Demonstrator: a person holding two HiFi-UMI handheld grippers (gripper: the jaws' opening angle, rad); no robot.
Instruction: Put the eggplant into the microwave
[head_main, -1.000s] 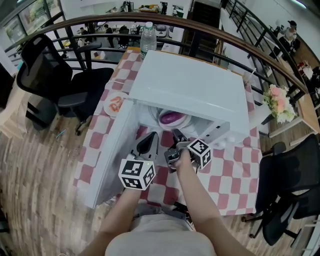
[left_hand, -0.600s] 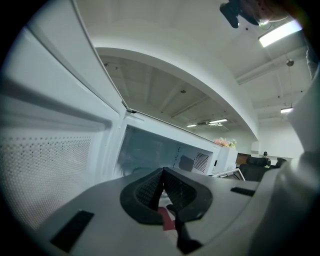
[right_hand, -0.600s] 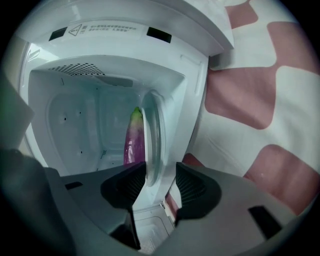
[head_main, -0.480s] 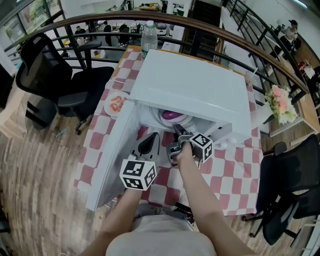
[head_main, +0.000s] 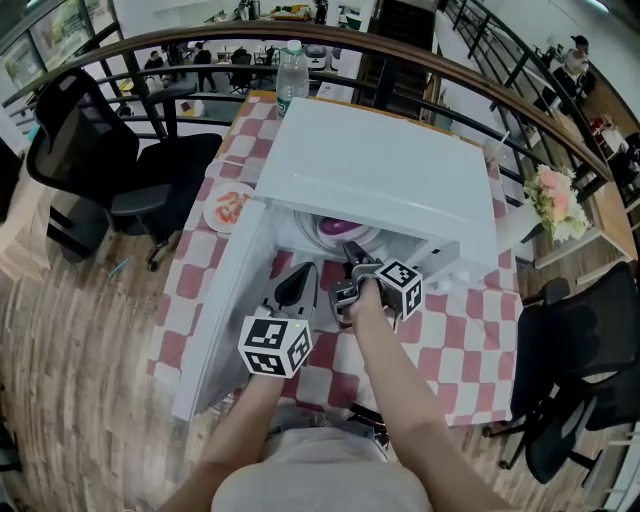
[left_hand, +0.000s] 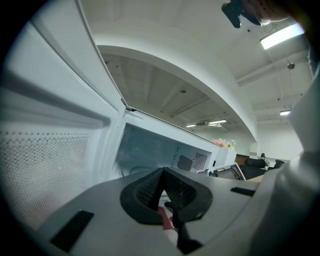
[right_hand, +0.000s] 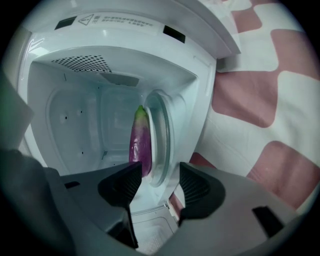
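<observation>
The glossy purple eggplant (right_hand: 140, 142) lies inside the white microwave (right_hand: 75, 125), long axis across its opening, just beyond the right tongs (right_hand: 156, 182). These have just spread, empty. The left tongs (left_hand: 162, 192) are pressed together.

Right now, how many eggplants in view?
1. The glossy purple eggplant lies on the round pale turntable inside the open white microwave. The microwave's body could hide others behind it.

The microwave (head_main: 380, 170) mouth is open, its door (head_main: 225, 300) swung wide left; the eggplant (right_hand: 140, 142) lies inside.
</observation>
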